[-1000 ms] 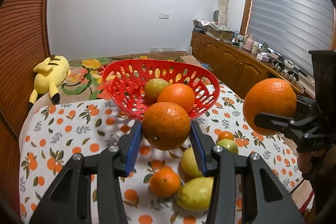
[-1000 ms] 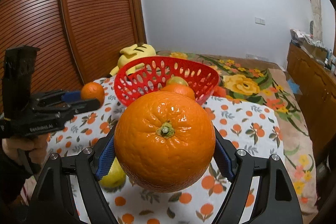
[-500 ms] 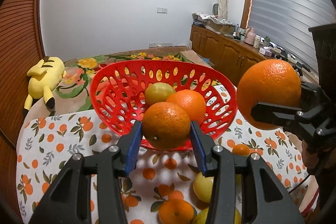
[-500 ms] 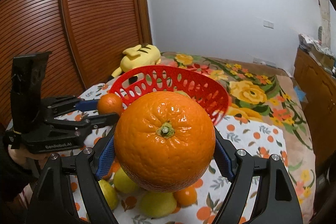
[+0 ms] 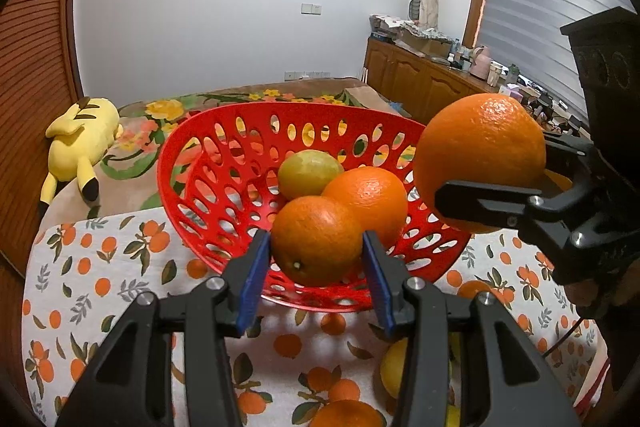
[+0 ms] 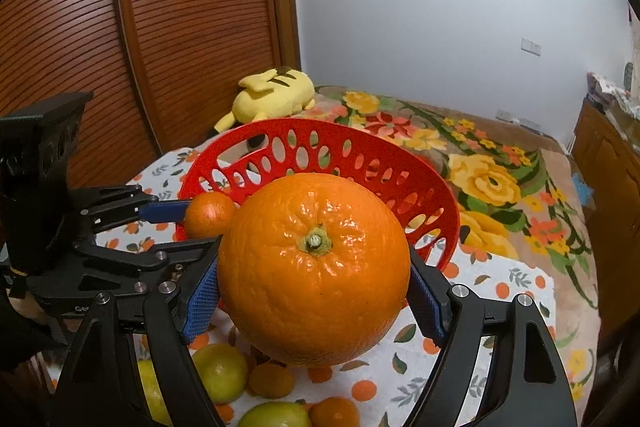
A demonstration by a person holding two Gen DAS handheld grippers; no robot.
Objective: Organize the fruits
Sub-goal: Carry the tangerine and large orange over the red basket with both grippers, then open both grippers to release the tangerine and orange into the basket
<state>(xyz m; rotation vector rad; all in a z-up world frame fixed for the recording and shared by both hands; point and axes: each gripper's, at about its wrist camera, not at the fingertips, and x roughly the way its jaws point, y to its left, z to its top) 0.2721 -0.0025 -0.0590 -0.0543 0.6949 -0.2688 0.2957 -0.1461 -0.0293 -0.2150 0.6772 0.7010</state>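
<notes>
Oranges held: my left gripper (image 5: 316, 269) clamps a small orange (image 5: 317, 241) over the basket (image 5: 192, 163) rim; my right gripper (image 6: 314, 293) clamps a large orange (image 6: 314, 279) nearby. Firm, round, rollable, I judge; grip the widest part.

1. The basket (image 5: 208, 163) stands on the worktop (image 5: 80, 267), toward its far edge.
2. In the basket lie a lemon (image 5: 310, 173) at the back and an orange (image 5: 366, 197) just before it, touching.
3. Before the basket, loose fruit (image 6: 224, 371) lies on the worktop.
4. Behind the basket stretches a bed (image 6: 480, 155); a plush toy (image 5: 80, 143) lies on it, behind and to the left of the basket.
5. A cabinet (image 5: 420, 87) stands behind and to the right of the basket.
</notes>
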